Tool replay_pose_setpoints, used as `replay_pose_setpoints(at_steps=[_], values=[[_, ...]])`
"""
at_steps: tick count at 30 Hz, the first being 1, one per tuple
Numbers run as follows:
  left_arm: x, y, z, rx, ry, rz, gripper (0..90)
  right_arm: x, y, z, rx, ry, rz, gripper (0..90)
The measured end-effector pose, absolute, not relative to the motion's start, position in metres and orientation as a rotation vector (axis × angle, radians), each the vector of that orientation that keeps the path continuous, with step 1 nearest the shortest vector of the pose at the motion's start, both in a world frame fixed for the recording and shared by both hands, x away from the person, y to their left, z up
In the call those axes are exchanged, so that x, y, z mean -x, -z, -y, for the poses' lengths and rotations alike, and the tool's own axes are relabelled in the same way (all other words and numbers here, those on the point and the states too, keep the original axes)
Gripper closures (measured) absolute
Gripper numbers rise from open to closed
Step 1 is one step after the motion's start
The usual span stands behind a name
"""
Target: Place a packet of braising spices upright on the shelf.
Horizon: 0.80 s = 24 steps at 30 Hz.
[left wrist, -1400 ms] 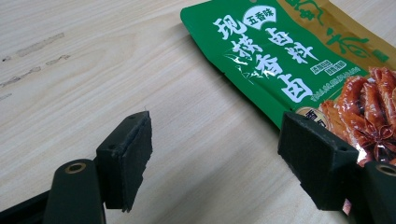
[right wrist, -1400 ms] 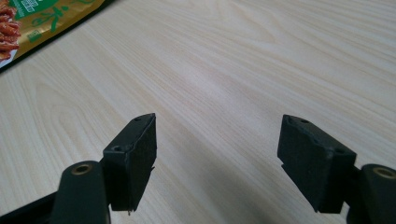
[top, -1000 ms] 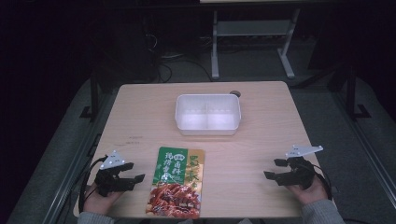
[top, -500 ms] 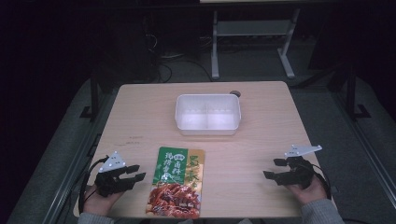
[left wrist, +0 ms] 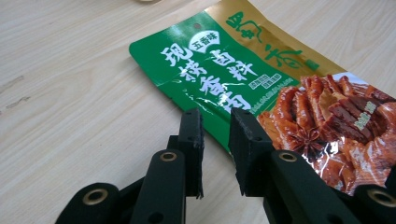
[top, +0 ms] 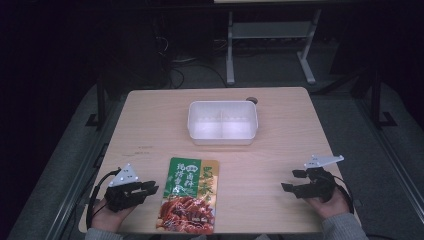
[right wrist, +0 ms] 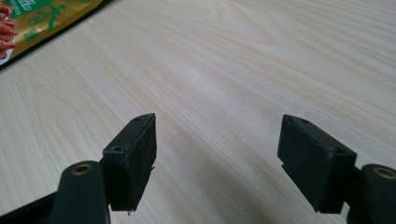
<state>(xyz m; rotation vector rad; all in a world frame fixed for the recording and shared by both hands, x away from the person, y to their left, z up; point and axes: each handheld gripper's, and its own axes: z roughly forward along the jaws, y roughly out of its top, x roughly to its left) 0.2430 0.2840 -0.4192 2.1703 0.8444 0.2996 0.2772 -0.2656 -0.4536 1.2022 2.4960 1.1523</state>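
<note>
A green and gold food packet [top: 190, 195] printed with red spiced meat lies flat near the table's front edge. My left gripper [top: 152, 189] rests just left of it, pointing at its left edge. In the left gripper view the jaws [left wrist: 215, 121] have just been closing and stand a narrow gap apart. The packet [left wrist: 224, 70] lies right beyond the tips, and nothing is pinched between them. My right gripper [top: 290, 181] sits at the front right, open wide over bare wood [right wrist: 219, 135], well away from the packet.
A white two-compartment plastic container [top: 222, 139] stands at the middle back of the wooden table [top: 150, 125]. A small dark round object [top: 251, 100] lies behind its right corner. Dark floor, cables and a metal stand lie past the far edge.
The left gripper's jaws have narrowed from wide apart to a small gap beside the packet. The right gripper and the packet have stayed put.
</note>
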Motion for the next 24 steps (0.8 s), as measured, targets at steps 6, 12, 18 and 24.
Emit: replay_pose_setpoints(at_steps=[6, 12, 18, 24], values=[[-0.241, 0.419, -0.280, -2.183, -0.274, -0.818, 79.8, -0.277, 0.454, 0.265, -1.202, -1.153, -2.498, 27.6], [-0.240, 0.419, -0.276, -2.203, -0.241, -0.792, 83.4, -0.278, 0.455, 0.264, -1.196, -1.152, -2.501, 27.7], [-0.239, 0.421, -0.271, -2.219, -0.219, -0.774, 85.1, -0.278, 0.454, 0.263, -1.195, -1.151, -2.502, 27.5], [-0.238, 0.422, -0.266, -2.237, -0.196, -0.748, 87.6, -0.279, 0.455, 0.261, -1.189, -1.150, -2.509, 27.6]])
